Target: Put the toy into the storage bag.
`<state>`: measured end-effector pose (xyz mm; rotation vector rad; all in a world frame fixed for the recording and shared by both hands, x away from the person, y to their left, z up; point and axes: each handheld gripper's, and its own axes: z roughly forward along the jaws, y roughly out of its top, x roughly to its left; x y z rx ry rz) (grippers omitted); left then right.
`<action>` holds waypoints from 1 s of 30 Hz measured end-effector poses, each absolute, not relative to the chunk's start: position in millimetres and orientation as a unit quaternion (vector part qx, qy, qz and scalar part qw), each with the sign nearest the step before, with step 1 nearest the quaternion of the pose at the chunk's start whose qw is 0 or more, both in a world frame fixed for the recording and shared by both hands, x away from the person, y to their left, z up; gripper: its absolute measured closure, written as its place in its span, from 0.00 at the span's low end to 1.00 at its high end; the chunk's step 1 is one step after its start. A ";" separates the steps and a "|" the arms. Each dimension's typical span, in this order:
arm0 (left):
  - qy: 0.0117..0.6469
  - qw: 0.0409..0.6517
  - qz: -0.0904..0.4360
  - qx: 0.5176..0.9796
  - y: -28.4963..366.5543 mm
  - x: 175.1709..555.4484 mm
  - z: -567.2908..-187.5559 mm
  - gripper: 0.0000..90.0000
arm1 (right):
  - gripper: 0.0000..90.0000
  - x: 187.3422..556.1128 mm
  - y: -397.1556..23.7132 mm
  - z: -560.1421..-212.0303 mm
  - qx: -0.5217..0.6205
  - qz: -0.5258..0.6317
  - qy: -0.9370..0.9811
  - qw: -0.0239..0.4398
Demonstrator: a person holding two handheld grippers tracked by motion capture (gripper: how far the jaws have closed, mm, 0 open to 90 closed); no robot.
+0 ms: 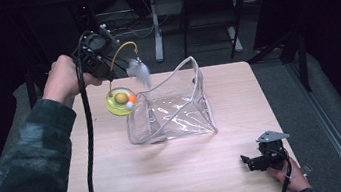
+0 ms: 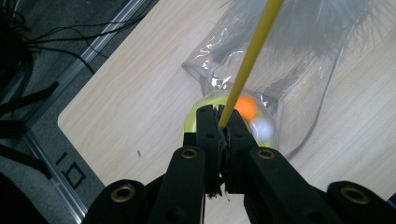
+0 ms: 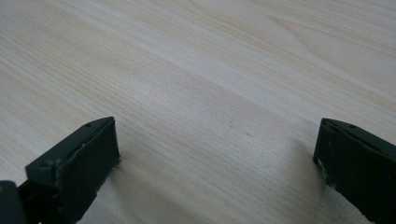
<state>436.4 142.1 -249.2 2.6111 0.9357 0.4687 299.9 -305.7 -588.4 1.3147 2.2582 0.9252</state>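
Table (image 1: 179, 175): light wood, bare near the right hand.
Bag (image 1: 175, 108): clear plastic, standing open mid-table, likely meant to receive the toy.
Toy (image 1: 121, 100): yellow dish with balls, held above the bag's left edge.
Left gripper (image 2: 219, 123): jaws clamped on the toy's yellow wire (image 2: 252, 56), carrying it.
Right gripper (image 3: 215, 154): jaws wide apart, idle just above the table.
Feather (image 1: 139, 71): hangs from the wire over the bag.

My left gripper (image 2: 223, 122) holds the toy (image 1: 121, 101) above the table's (image 1: 120, 184) far-left part, against the pouch's (image 1: 175, 108) left opening. My right gripper (image 1: 251, 161) rests near the near-right corner.
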 end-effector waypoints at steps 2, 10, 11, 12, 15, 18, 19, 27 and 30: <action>0.324 0.164 0.161 0.918 136.1 437.1 -251.4 0.98 | 0.00 299.8 -305.6 -588.4 0.467 0.328 0.800 0.183; 0.314 0.159 0.153 0.924 123.1 441.4 -258.2 0.98 | 0.00 299.8 -305.5 -588.4 0.467 0.330 0.800 0.182; 0.312 0.158 0.151 0.924 121.7 441.8 -259.0 0.98 | 0.00 299.9 -305.6 -588.4 0.466 0.330 0.800 0.183; 0.311 0.158 0.150 0.925 120.2 442.3 -260.2 0.98 | 0.00 299.8 -305.6 -588.5 0.467 0.329 0.800 0.184; 0.307 0.158 0.144 0.927 115.1 444.2 -264.9 0.98 | 0.00 299.7 -305.6 -588.4 0.467 0.329 0.801 0.182; 0.306 0.157 0.139 0.929 111.3 446.1 -268.6 0.98 | 0.00 299.9 -305.6 -588.4 0.466 0.329 0.801 0.183; 0.304 0.157 0.136 0.930 107.5 448.2 -272.3 0.98 | 0.00 299.7 -305.5 -588.4 0.467 0.329 0.800 0.182; 0.293 0.156 0.123 0.935 92.3 453.2 -286.7 0.98 | 0.00 299.6 -305.8 -588.4 0.464 0.330 0.801 0.182; 0.288 0.158 0.119 0.937 86.5 455.1 -292.8 0.98 | 0.00 299.6 -305.9 -588.3 0.464 0.330 0.802 0.182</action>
